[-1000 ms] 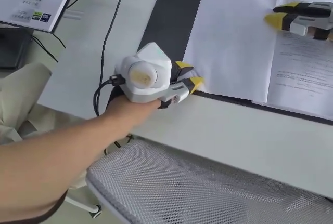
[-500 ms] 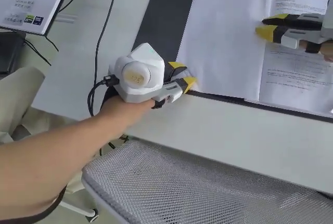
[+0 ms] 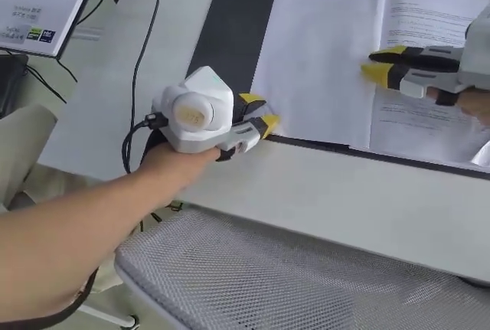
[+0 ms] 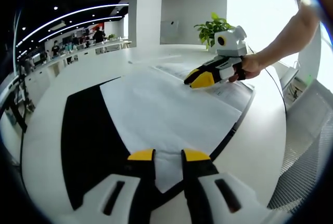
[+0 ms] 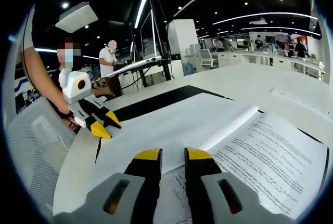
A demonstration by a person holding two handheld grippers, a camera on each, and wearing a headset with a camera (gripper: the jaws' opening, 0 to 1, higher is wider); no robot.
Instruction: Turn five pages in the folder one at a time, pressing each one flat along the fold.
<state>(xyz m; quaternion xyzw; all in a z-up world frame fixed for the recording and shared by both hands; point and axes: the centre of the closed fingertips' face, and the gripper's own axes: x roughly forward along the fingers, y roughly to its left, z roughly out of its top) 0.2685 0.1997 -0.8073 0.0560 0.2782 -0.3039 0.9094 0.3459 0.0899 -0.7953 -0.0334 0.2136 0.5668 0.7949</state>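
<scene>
A black folder [image 3: 230, 31] lies open on the white table, with a blank page [image 3: 321, 62] on its left and a printed page [image 3: 436, 16] on its right. My left gripper [image 3: 260, 113] rests on the blank page's near left corner. Its own view has that corner [image 4: 161, 182] lying between the jaws, which stand a narrow gap apart [image 4: 162, 156]. My right gripper [image 3: 375, 66] lies on the paper at the fold, pointing left, jaws narrowly apart with nothing gripped [image 5: 173, 156]. The printed page [image 5: 265, 151] spreads to its right. Each gripper appears in the other's view [image 4: 200, 79] [image 5: 105, 125].
A laptop [image 3: 38, 1] sits at the far left with a black cable [image 3: 142, 54] running down the table beside the folder. A grey mesh chair [image 3: 306, 284] is below the table's near edge. Bare table [image 3: 344, 192] lies in front of the folder.
The head camera has shifted. My right gripper has slid along the fold toward the near edge. The left gripper stays on the page corner.
</scene>
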